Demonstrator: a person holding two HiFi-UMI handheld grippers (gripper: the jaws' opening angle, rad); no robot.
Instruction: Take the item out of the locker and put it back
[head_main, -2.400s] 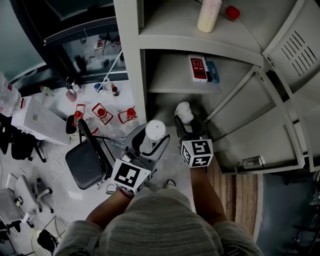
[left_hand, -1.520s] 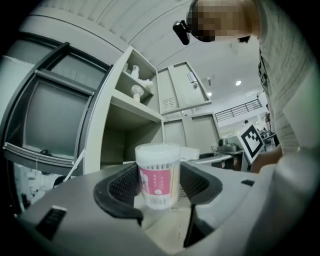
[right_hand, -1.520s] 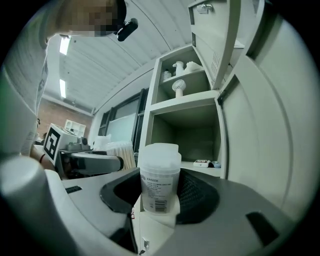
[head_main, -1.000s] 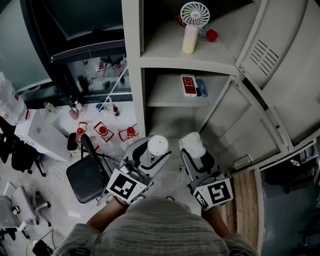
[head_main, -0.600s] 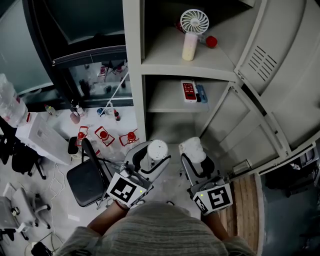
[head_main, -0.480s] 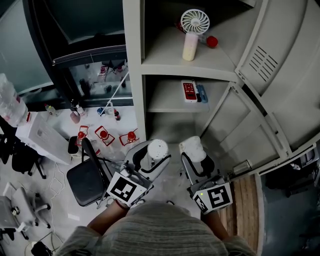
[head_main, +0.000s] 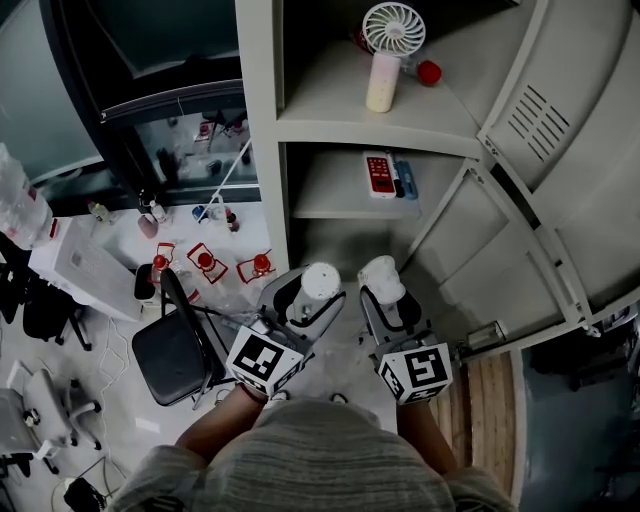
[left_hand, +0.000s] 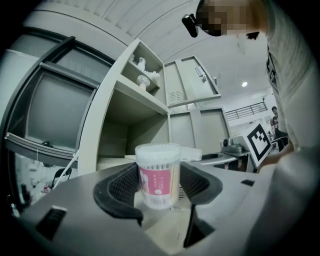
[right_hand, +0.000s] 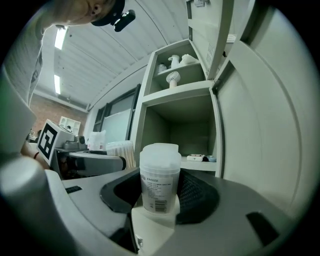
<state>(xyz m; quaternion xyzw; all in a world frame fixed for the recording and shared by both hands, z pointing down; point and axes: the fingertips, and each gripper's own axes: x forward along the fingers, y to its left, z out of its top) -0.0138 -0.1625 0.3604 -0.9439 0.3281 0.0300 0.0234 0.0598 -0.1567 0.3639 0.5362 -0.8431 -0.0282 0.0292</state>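
Take-out half is looking done: both items are sitting outside the locker (head_main: 262, 150), hanging just in front of its lower opening. Left gripper (left_hand: 157, 184) fingers (left_hand: 120, 186) are clamping the cotton-swab canister (left_hand: 157, 170). Right gripper (right_hand: 160, 189) fingers (right_hand: 199, 192) are clamping the white jar (right_hand: 160, 170). Both items are standing upright, long axis running vertical, lids facing up toward the head camera, labels facing back at the gripper cameras. Put-back is remaining: I'm judging each needs carrying level onto a shelf (head_main: 340, 195) and releasing.

Left gripper (head_main: 318, 292), right gripper (head_main: 385, 290) level, abreast; jaws clamped
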